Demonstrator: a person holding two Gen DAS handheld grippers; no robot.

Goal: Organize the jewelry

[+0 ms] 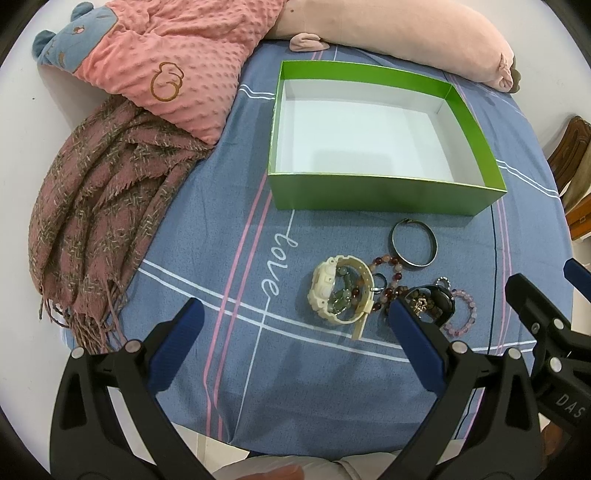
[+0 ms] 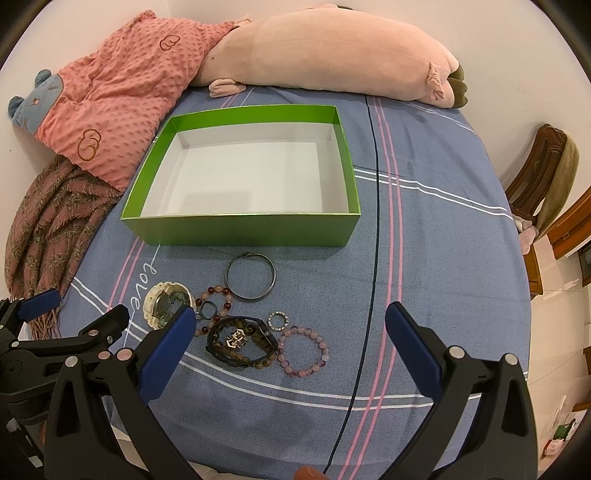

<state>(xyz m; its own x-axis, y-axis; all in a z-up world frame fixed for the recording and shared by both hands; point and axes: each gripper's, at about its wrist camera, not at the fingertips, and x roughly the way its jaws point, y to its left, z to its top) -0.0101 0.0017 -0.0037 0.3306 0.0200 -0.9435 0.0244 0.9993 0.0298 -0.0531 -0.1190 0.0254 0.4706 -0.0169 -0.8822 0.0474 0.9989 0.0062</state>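
Note:
A green box (image 1: 384, 192) (image 2: 243, 230) with a white empty inside stands on the blue cloth. In front of it lies a pile of jewelry: a metal bangle (image 1: 414, 242) (image 2: 250, 279), a cream watch (image 1: 341, 291) (image 2: 166, 304), a red-and-pink bead bracelet (image 1: 391, 273) (image 2: 216, 299), a black band with brown beads (image 1: 432, 299) (image 2: 242, 343), a pink bead bracelet (image 1: 463, 312) (image 2: 303, 350) and a small ring (image 2: 277, 319). My left gripper (image 1: 295, 314) is open, above the cloth near the watch. My right gripper (image 2: 291, 321) is open over the pile.
A pink dotted pillow (image 1: 177, 62) (image 2: 110, 99), a long pink plush (image 1: 406, 33) (image 2: 332, 55) and a fringed scarf (image 1: 99, 206) (image 2: 48, 221) lie at the back and left. A wooden chair (image 2: 539, 184) stands at the right.

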